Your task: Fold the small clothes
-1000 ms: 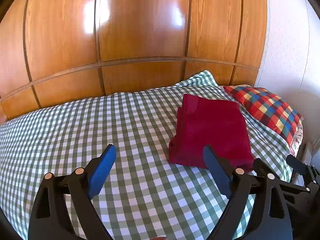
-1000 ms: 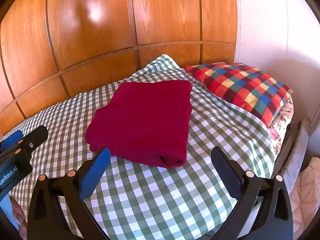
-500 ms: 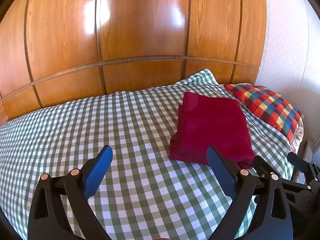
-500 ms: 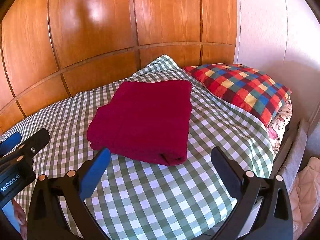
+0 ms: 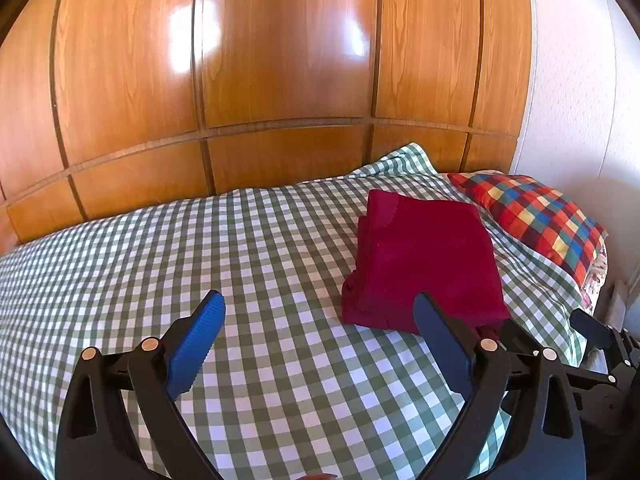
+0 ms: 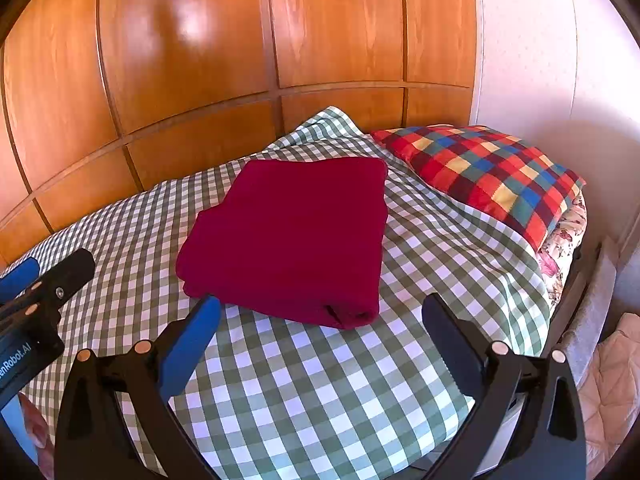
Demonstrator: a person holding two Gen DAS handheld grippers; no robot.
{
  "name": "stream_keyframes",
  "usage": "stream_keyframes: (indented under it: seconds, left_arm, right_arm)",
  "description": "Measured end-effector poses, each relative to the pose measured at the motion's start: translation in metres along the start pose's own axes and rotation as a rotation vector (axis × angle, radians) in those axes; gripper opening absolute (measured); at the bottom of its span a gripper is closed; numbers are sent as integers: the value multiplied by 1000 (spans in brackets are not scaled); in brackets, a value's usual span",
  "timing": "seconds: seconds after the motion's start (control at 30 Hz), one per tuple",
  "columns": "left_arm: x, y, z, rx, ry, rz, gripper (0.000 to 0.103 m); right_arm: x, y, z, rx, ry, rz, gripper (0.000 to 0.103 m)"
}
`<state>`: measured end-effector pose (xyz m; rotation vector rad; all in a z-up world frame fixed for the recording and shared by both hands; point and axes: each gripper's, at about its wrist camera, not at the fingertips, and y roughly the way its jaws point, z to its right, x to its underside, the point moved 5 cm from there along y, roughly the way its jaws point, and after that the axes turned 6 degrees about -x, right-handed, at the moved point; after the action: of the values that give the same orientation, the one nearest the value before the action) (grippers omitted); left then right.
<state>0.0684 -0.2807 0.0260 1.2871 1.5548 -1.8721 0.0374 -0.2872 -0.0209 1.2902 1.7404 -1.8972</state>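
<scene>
A dark red garment (image 5: 428, 260) lies folded into a neat rectangle on the green-and-white checked bedcover (image 5: 200, 264); it also shows in the right wrist view (image 6: 296, 236). My left gripper (image 5: 318, 316) is open and empty, above the bedcover, with the garment just beyond its right finger. My right gripper (image 6: 320, 316) is open and empty, hovering just in front of the garment's near folded edge. The left gripper's body shows at the left edge of the right wrist view (image 6: 36, 304).
A multicoloured checked pillow (image 6: 488, 176) lies to the right of the garment, over a floral one (image 6: 564, 240). A glossy wooden panel wall (image 5: 280, 80) rises behind the bed. The bed's right edge (image 6: 580, 288) drops beside a white wall.
Both grippers have drawn back and risen slightly from the folded garment. The garment has not moved. Both stay open.
</scene>
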Motion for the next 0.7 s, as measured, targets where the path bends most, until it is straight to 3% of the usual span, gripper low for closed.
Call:
stream_keyframes:
  seconds: [0.7]
  left_arm:
    - [-8, -17, -2, -16, -6, 47, 94]
  right_arm:
    - [2, 3, -5, -9, -4, -5, 101]
